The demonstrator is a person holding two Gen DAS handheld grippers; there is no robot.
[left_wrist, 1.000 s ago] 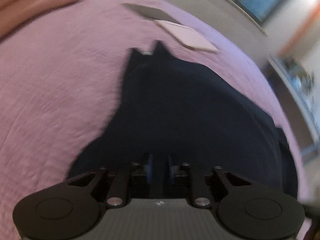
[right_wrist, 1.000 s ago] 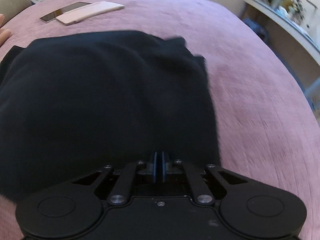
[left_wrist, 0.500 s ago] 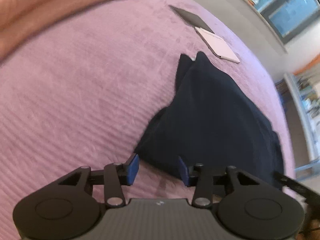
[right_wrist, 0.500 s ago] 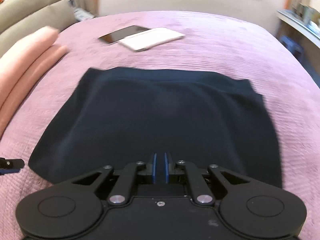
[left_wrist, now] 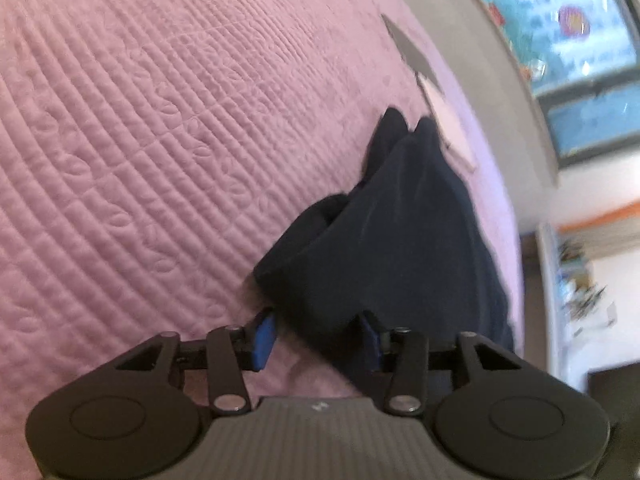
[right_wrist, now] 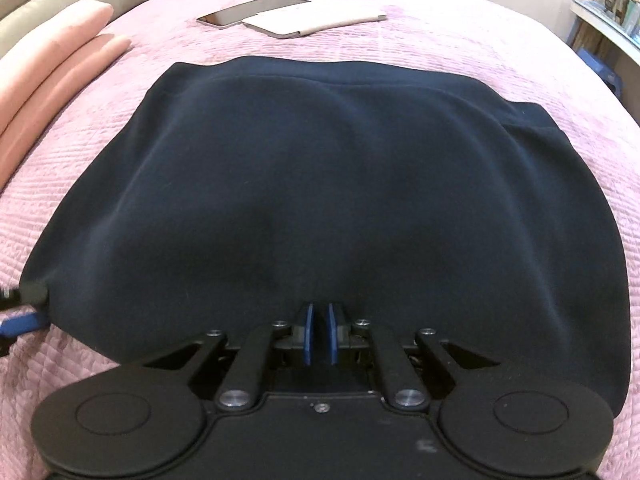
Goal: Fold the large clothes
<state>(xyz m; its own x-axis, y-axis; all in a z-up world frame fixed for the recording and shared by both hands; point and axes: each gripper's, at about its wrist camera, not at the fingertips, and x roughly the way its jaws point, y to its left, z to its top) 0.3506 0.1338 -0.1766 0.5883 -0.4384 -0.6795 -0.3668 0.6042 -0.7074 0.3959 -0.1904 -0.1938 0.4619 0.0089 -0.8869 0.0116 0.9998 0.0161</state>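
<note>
A dark navy garment (right_wrist: pixel 320 184) lies folded on the pink quilted bed (right_wrist: pixel 460 40). In the left wrist view the garment (left_wrist: pixel 400 240) runs away from me, and its near corner lies between the open jaws of my left gripper (left_wrist: pixel 316 338), ungripped. My right gripper (right_wrist: pixel 319 334) sits at the garment's near edge, its blue pads (right_wrist: pixel 307 332) nearly together with a narrow gap; the cloth edge lies just ahead of them and I cannot see it pinched. The left gripper's blue fingertip (right_wrist: pixel 22 322) shows at the garment's left corner.
A phone (right_wrist: pixel 248 10) and a white flat case (right_wrist: pixel 316 22) lie on the bed beyond the garment. A folded peach blanket (right_wrist: pixel 48 64) lies at the left. A shelf with clutter (right_wrist: pixel 608 12) stands off the bed's right side.
My left gripper has opened, let go of the garment corner and drawn back to the left corner. The garment has dropped flat on the bed. My right gripper's pads have parted slightly.
</note>
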